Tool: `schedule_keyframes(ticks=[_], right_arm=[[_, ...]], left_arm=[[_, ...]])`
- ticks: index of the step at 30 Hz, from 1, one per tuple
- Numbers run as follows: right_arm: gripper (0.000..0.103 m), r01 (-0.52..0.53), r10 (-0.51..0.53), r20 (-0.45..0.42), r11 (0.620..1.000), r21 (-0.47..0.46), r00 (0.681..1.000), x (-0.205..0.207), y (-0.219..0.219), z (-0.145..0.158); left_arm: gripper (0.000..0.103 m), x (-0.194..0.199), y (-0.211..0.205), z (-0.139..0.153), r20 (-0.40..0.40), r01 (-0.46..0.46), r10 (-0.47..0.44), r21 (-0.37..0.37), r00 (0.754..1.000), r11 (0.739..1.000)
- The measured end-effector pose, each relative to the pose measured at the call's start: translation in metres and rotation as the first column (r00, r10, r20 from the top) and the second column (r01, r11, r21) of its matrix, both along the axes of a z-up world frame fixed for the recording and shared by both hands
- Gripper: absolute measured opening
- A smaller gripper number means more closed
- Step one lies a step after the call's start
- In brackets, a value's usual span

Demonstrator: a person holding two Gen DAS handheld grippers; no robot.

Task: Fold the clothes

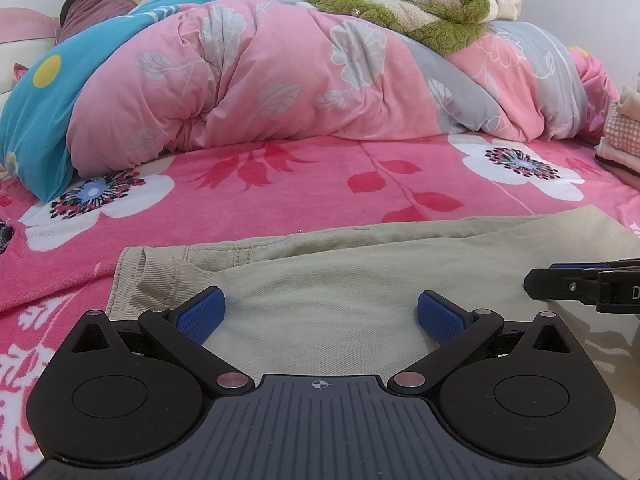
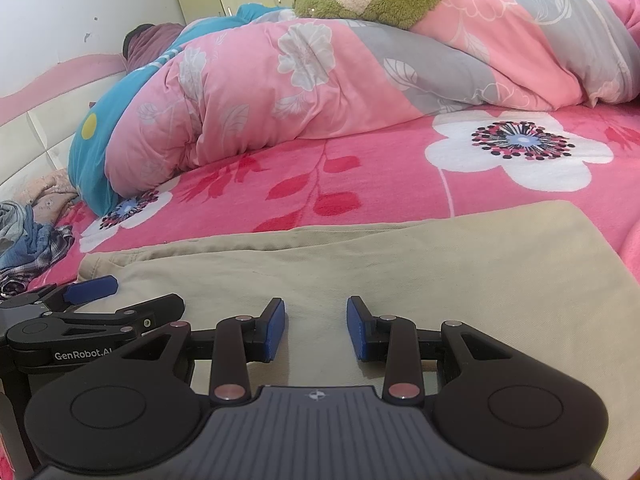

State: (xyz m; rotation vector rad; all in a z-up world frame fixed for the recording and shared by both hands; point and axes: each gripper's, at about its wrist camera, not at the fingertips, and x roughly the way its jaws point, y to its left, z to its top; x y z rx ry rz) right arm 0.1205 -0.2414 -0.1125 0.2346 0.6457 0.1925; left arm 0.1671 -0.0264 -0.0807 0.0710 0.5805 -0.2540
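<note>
I see the tan pants (image 1: 360,280) lying flat on the pink bed (image 1: 280,184), low in both pictures. They look soft, bendy and a bit thick. My left gripper (image 1: 321,314) is wide apart; my right gripper (image 2: 316,328) is partly apart. Both hold nothing. I would pinch an edge.

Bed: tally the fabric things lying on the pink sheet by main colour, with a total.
Khaki: 1, the trousers below both open grippers.
Pink floral: 1, the quilt.
Blue: 1, the cushion.
Green and cream: 1, the fleece garment atop the quilt.
Blue-grey: 1, the crumpled clothes heap.
Pale folded stack: 1.
Total: 6.
</note>
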Motion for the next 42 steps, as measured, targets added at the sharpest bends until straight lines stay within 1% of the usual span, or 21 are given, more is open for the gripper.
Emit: schedule_keyframes(ticks=[7, 10, 12, 14, 20, 42], right_arm=[[0.037, -0.001, 0.001, 0.005, 1.000, 0.029, 1.000, 0.000, -0.004, -0.001], [0.038, -0.006, 0.005, 0.008, 0.999, 0.052, 1.000, -0.001, -0.007, -0.002], [0.041, -0.011, 0.010, 0.012, 0.997, 0.072, 1.000, -0.001, -0.009, -0.003], [0.043, -0.019, 0.017, 0.017, 0.994, 0.106, 1.000, -0.002, -0.014, -0.004], [0.043, -0.023, 0.017, 0.028, 0.978, 0.208, 0.999, -0.003, -0.028, -0.009], [0.043, -0.019, 0.015, 0.027, 0.983, 0.183, 1.000, -0.004, -0.023, -0.009]], left_arm=[[0.103, 0.000, 0.000, 0.000, 0.001, 0.001, -0.001, 0.001, 1.000, 1.000], [0.103, 0.000, 0.000, 0.000, 0.001, 0.000, 0.000, 0.001, 1.000, 1.000], [0.103, 0.000, 0.000, 0.000, 0.001, 0.001, -0.001, 0.001, 1.000, 1.000], [0.103, 0.000, 0.000, -0.001, 0.001, 0.001, -0.001, 0.002, 1.000, 1.000], [0.103, 0.000, 0.000, 0.000, 0.003, 0.002, -0.002, 0.003, 1.000, 1.000], [0.103, 0.000, 0.000, -0.001, 0.007, 0.006, -0.006, 0.000, 1.000, 1.000]])
